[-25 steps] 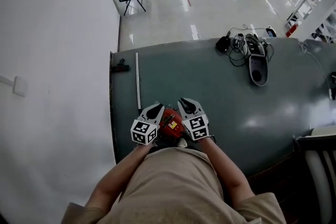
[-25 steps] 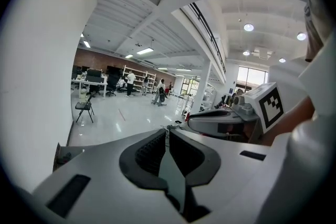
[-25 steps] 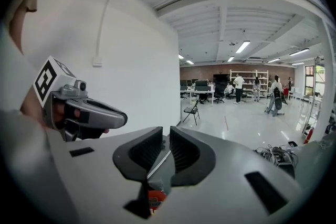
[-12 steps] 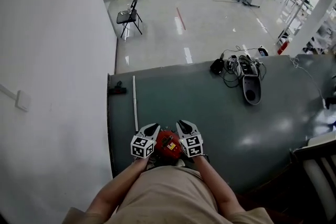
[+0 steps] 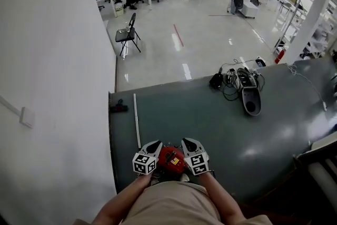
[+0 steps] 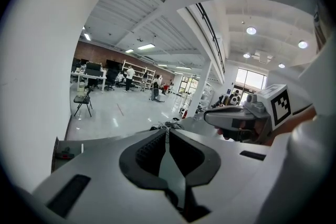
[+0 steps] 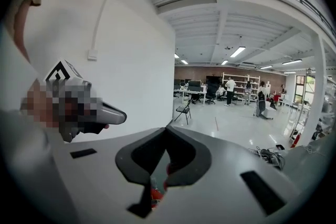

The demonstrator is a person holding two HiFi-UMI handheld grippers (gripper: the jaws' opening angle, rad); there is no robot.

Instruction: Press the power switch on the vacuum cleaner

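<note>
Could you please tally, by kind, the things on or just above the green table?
Grippers: 2 (left gripper, right gripper)
Red device: 1
White rod: 1
Small black object: 1
Cable bundle: 1
Dark oval device: 1
Total: 7

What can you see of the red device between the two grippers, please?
The red device looks like glossy plastic, rounded on top, with a small yellow patch. It sits at the near edge of the dark green table, close to the person's body, flanked by the left gripper and right gripper. Both cover its sides; contact cannot be told. No switch can be made out.
</note>
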